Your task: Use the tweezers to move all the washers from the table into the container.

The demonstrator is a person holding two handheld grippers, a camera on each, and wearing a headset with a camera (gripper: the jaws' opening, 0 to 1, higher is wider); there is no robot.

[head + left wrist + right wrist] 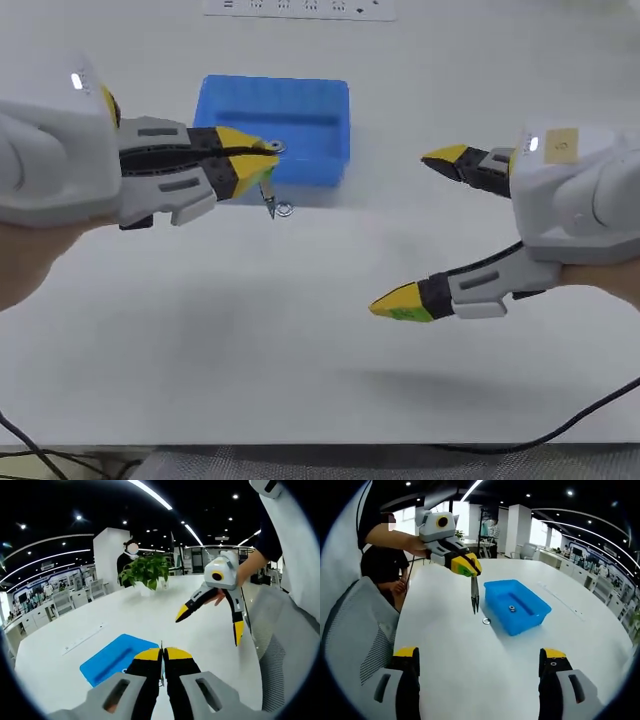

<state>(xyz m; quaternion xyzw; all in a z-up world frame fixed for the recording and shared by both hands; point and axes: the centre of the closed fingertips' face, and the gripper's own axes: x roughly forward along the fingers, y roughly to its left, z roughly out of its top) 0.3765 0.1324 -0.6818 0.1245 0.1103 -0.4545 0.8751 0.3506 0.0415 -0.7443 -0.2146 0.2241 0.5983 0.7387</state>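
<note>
The left gripper is clamped on the tweezers, whose tips hang below it just beside a washer on the counter (the blue container sits right behind). The right gripper, well apart, has its jaws spread wide.

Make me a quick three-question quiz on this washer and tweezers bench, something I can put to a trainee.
1. True or false: the left gripper is shut on the tweezers.
2. Multiple choice: where does the washer under the tweezers' tips lie in relation to the blue container? A) inside it; B) on the table beside it; C) balanced on its rim.
3. Short answer: how do the jaws of the right gripper stand, and is anything between them?

Key: 1 true. 2 B. 3 open, with nothing between them.
</note>
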